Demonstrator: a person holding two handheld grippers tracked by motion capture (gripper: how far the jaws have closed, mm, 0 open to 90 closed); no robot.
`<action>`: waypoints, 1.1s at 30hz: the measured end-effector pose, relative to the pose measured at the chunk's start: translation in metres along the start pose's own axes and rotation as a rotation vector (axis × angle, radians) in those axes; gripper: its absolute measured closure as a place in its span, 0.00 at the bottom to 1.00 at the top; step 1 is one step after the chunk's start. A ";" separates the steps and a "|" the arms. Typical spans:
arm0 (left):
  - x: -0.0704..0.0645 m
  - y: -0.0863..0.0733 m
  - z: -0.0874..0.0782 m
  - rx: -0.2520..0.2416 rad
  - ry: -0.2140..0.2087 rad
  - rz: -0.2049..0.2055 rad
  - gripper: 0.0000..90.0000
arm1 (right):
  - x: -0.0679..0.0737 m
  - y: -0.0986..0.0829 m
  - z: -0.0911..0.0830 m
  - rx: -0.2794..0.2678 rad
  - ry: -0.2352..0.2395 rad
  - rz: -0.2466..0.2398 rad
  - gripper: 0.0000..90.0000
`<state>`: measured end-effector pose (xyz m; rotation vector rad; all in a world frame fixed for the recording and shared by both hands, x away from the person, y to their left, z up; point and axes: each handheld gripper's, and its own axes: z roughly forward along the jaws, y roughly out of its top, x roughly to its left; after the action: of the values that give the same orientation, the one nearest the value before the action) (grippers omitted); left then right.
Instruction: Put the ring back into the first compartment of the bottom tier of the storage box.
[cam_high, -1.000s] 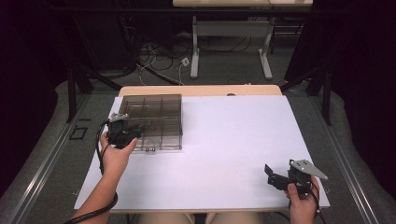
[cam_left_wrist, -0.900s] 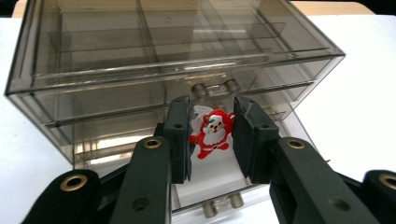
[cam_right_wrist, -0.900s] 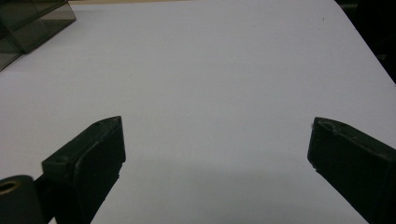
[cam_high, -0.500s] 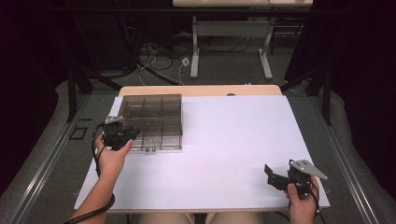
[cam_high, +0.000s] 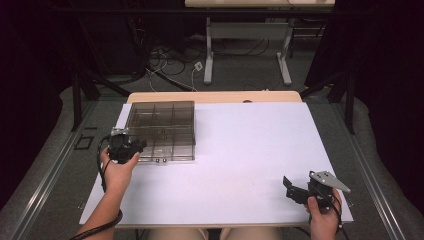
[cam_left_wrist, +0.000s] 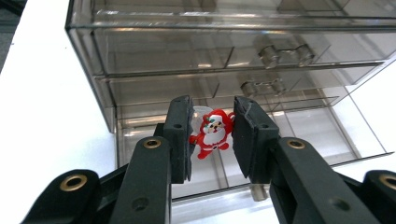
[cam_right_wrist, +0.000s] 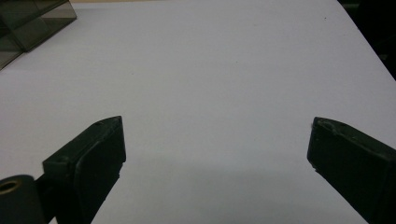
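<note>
right between the jaws of the left tongs (cam_left_wrist: 212, 135) hangs a small santa (cam_left_wrist: 212, 132), red and white, tilted a little. the jaw at its left in the left gripper view seems to touch its clear edge, while a slight gap shows at the other jaw, so i cannot tell for sure whether the tongs are clenched on the figure or only around it. the santa sits above the pulled-out bottom drawer (cam_left_wrist: 289, 135) of a smoky clear drawer box (cam_left_wrist: 88, 60), over the drawer's near left part. two more drawers above it are pushed in, each with a clear bow-shaped handle (cam_left_wrist: 285, 53).

from the high view, the left tongs (cam_high: 131, 146) sit at the near left corner of the box (cam_high: 160, 117), held by the left hand (cam_high: 117, 167). the box stands at the far left of the white worktop (cam_high: 240, 150).

well apart, at the near right corner of the worktop, the right hand (cam_high: 322, 215) holds the right tongs (cam_high: 287, 185). their jaws stand wide, released, with nothing but bare worktop between them in the right gripper view (cam_right_wrist: 215, 158).
</note>
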<state>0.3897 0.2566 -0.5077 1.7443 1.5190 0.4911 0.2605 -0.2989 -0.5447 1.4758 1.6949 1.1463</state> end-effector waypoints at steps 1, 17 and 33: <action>0.001 -0.001 0.001 0.003 0.004 0.001 0.75 | 0.000 0.000 0.000 0.000 0.000 -0.001 0.05; 0.011 -0.014 0.015 0.047 0.041 -0.011 0.74 | 0.001 0.000 0.001 -0.002 -0.014 -0.002 0.05; 0.013 -0.019 0.019 0.050 0.042 -0.011 0.64 | 0.000 0.000 0.000 0.007 -0.004 -0.004 0.05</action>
<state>0.3939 0.2634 -0.5364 1.7725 1.5815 0.4907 0.2605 -0.2985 -0.5450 1.4769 1.7002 1.1359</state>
